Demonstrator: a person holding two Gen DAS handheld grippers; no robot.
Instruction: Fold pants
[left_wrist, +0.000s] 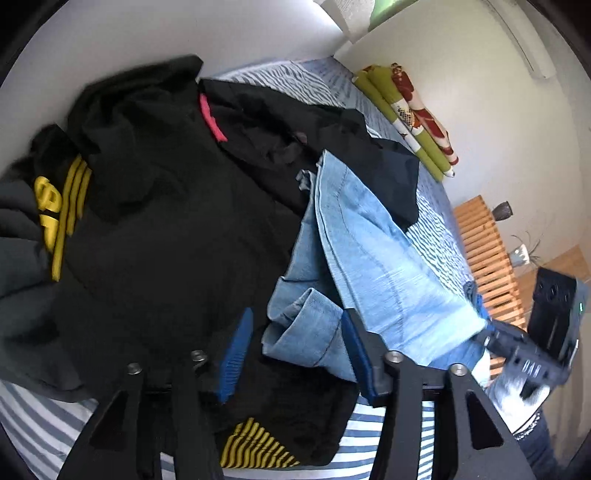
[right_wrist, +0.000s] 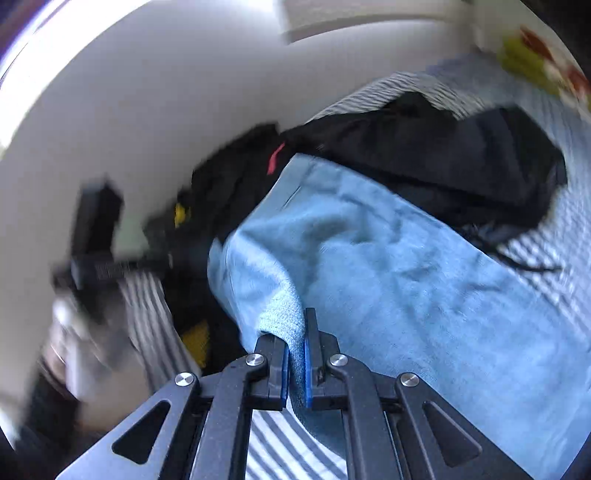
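The right gripper (right_wrist: 296, 363) is pinching a fold of the jeans (right_wrist: 388, 266) between its pressed-together blue pads, and the denim is running away from it in a long band across the striped bed (right_wrist: 546, 251) toward the black clothes (right_wrist: 424, 158). The left gripper (left_wrist: 295, 350) is hanging spread wide, with the rolled cuff (left_wrist: 306, 325) lying between its fingers and not touching either pad (the view is blurred), so it looks the nearer hand for that end. In the left wrist view the jeans' long axis is slanting from the pile toward the right gripper (left_wrist: 517, 350).
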